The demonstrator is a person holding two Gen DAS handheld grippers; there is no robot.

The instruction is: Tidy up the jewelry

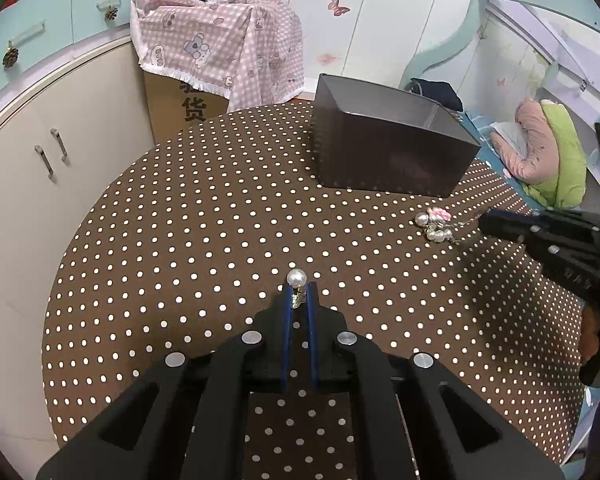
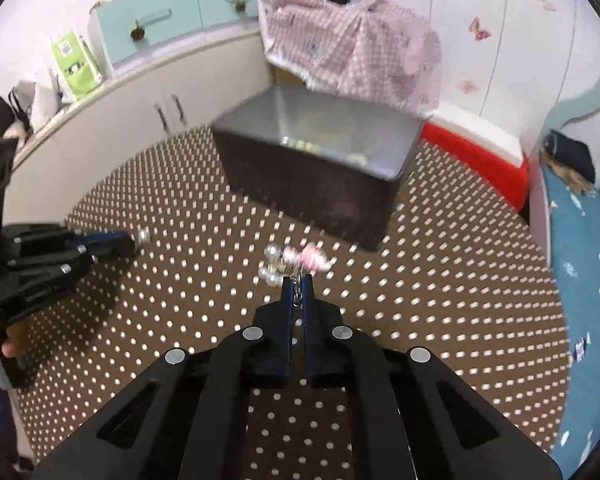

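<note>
Left wrist view: your left gripper is clamped on a pearl earring, pearl just beyond the tips. Your right gripper pinches the chain of a pearl-and-pink charm cluster, dark box beyond.

Round table, brown polka-dot cloth; 1 dark open box standing on far side.

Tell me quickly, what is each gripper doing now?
Left gripper: shut on the pearl earring.
Right gripper: shut on the pearl charm cluster.
</note>
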